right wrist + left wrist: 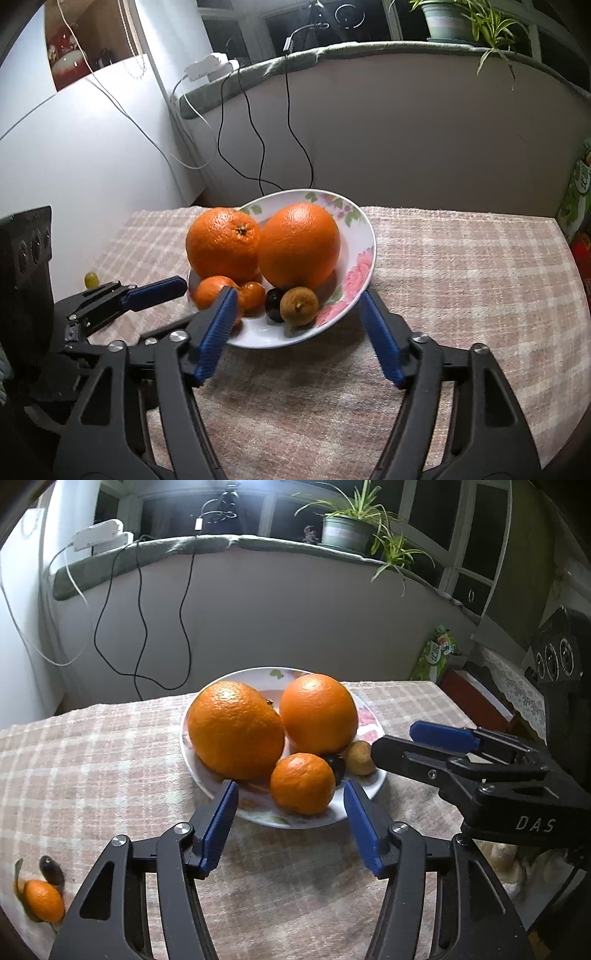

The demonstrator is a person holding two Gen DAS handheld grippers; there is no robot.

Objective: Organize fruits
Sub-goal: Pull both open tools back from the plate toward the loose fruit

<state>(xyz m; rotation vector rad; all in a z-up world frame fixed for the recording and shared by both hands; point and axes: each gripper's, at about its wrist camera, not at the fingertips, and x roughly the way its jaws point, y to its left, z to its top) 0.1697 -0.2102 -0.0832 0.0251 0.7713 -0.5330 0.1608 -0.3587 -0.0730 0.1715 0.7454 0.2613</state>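
Note:
A flowered plate (371,788) (360,240) on the checked cloth holds two large oranges (236,729) (318,712), a small mandarin (302,783), a dark round fruit (274,301) and a brown fruit (299,305). A second mandarin (253,295) shows in the right wrist view. My left gripper (290,783) is open at the plate's near rim, its pads either side of the small mandarin and clear of it. My right gripper (297,295) is open too, at the plate's near edge, nothing pressed. Each gripper shows in the other's view: the right gripper (393,740), the left gripper (190,301).
A leafy mandarin (44,901) and a dark fruit (51,869) lie loose on the cloth at lower left. A green grape (91,280) sits near the table's left edge. Behind are a wall, hanging cables (140,627), a potted plant (347,531) and a green package (436,657).

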